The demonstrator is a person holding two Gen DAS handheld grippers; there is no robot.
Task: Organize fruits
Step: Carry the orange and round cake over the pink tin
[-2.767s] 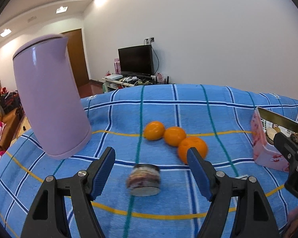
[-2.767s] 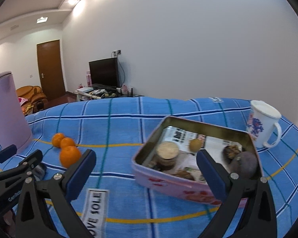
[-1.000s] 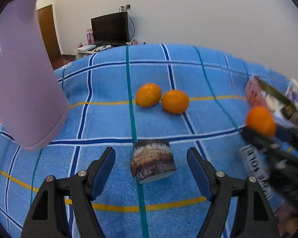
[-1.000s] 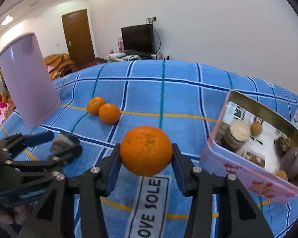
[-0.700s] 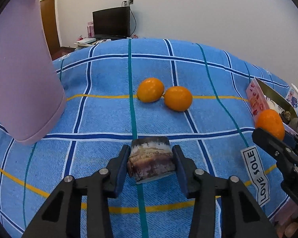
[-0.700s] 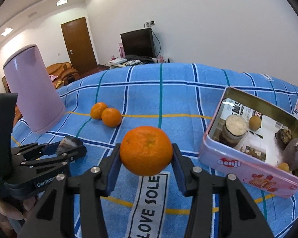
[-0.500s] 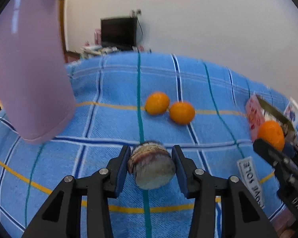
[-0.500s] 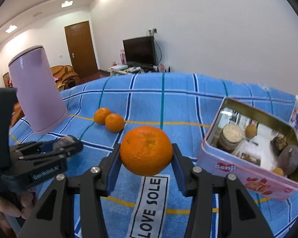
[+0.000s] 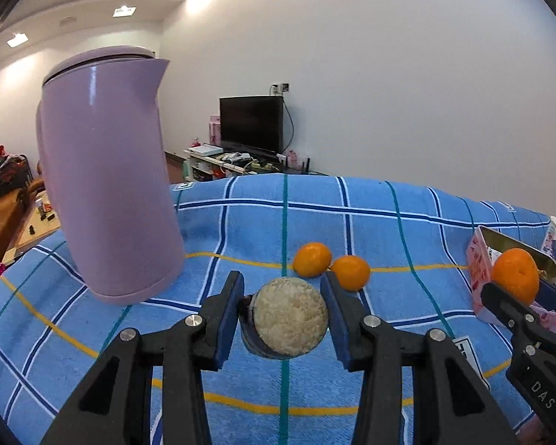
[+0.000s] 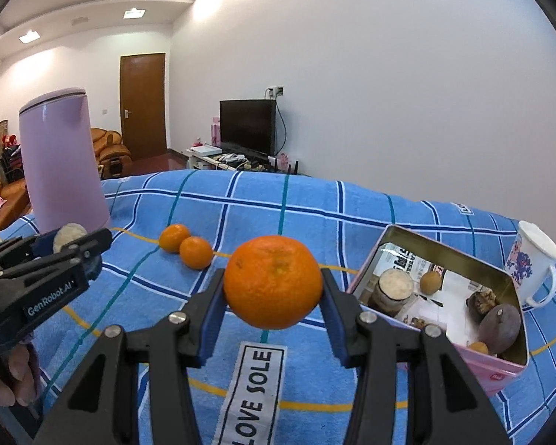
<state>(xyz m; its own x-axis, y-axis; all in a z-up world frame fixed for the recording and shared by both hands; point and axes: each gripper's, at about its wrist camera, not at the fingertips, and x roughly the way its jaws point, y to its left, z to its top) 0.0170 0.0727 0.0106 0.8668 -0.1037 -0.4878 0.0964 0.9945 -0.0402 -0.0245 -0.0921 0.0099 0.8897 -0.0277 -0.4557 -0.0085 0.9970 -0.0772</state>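
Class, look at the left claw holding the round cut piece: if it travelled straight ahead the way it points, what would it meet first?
Probably the two small oranges on the blue cloth, just beyond the left claw and its cut piece; depth is uncertain.

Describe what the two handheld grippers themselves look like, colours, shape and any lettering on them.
Both are black plastic two-finger clamps with blue pads on the inner faces and silver screw heads at the joints. The left gripper shows white "GenRobot.AI" lettering on its side in the right wrist view. The right gripper shows a partial white "DAS" marking in the left wrist view. No cables or sleeves are visible.
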